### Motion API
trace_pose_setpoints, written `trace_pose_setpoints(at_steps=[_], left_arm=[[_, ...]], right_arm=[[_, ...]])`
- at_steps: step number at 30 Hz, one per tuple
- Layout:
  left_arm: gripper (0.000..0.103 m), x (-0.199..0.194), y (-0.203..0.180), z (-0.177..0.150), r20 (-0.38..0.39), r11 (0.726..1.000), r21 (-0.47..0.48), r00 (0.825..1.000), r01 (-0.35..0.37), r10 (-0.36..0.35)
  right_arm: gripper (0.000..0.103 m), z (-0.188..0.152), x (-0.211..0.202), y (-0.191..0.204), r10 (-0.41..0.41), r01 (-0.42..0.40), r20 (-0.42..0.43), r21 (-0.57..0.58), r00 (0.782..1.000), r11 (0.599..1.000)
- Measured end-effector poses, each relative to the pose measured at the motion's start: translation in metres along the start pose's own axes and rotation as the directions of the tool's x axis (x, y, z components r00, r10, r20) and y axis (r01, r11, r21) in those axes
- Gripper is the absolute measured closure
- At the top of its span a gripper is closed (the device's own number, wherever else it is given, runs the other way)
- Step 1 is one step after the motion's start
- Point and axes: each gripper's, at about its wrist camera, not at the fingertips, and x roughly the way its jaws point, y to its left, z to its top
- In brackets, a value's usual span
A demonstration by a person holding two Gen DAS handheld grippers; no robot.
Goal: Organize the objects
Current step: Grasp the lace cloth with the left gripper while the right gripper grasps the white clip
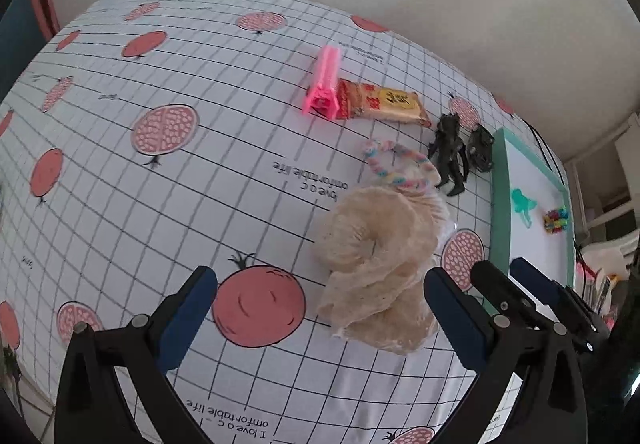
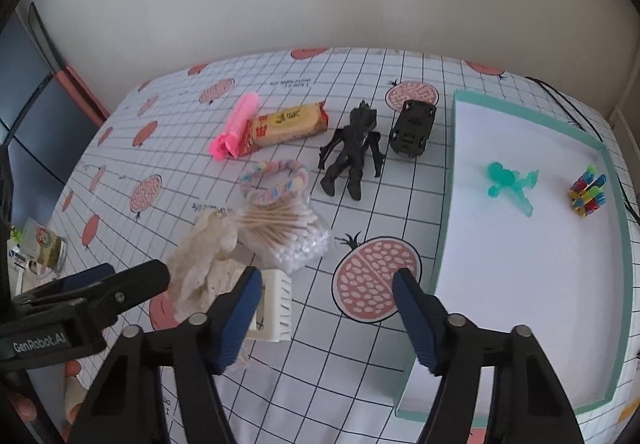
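My left gripper (image 1: 320,304) hangs open over the tablecloth, with the edge of a beige loofah (image 1: 376,252) lying between its fingers, untouched. My right gripper (image 2: 328,308) is open above a printed pomegranate, nothing between its fingers. A white ribbed block (image 2: 274,304) sits just beside its left finger. Behind are a bag of cotton swabs (image 2: 284,232), a pastel braided hair tie (image 2: 276,179), a black figure (image 2: 352,151), a black toy car (image 2: 414,125), a biscuit pack (image 2: 288,123) and a pink clip (image 2: 236,127). The teal-rimmed box (image 2: 448,179) holds a teal figure (image 2: 512,183) and a colourful toy (image 2: 588,191).
The checked cloth with fruit prints covers the table (image 2: 168,163), against a pale wall. A cable (image 2: 560,99) runs behind the box. Off the table's left edge stand a small packet (image 2: 44,248) and other clutter. The left gripper's arm (image 2: 100,292) reaches in beside the loofah (image 2: 200,260).
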Motion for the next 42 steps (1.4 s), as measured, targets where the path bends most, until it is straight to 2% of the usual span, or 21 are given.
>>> trace_pose_setpoints(at_steps=[5,7,13,27,33,40,42], left_arm=[[0.003,0.008,-0.002,0.0,-0.018,0.999,0.038,1.0,0.021,-0.02],[0.009,0.011,-0.002,0.0,-0.026,0.999,0.042,0.999,0.023,-0.022],[0.016,0.027,-0.003,0.0,-0.075,0.997,0.069,0.997,0.039,-0.034],[0.035,0.033,0.0,0.001,-0.081,0.996,0.082,0.996,0.037,-0.03],[0.044,0.039,-0.002,0.0,-0.093,0.994,0.106,0.996,0.01,-0.001],[0.053,0.042,-0.001,0.002,-0.096,0.993,0.115,0.995,-0.013,0.024],[0.057,0.042,0.001,0.003,-0.09,0.993,0.112,0.995,-0.029,0.039]], right_arm=[[0.05,-0.001,0.005,0.001,0.02,-0.02,-0.017,-0.007,1.0,1.0],[0.054,-0.002,0.007,0.002,0.023,-0.024,-0.026,-0.011,0.999,1.0],[0.056,-0.004,0.01,0.002,0.034,-0.034,-0.05,-0.011,0.998,0.999],[0.059,-0.013,0.027,0.02,0.089,-0.095,-0.122,-0.045,0.989,0.994],[0.062,-0.014,0.033,0.022,0.082,-0.09,-0.138,-0.049,0.987,0.995],[0.073,-0.014,0.034,0.019,0.077,-0.082,-0.134,-0.033,0.988,0.996],[0.078,-0.014,0.037,0.019,0.051,-0.057,-0.139,-0.04,0.989,0.998]])
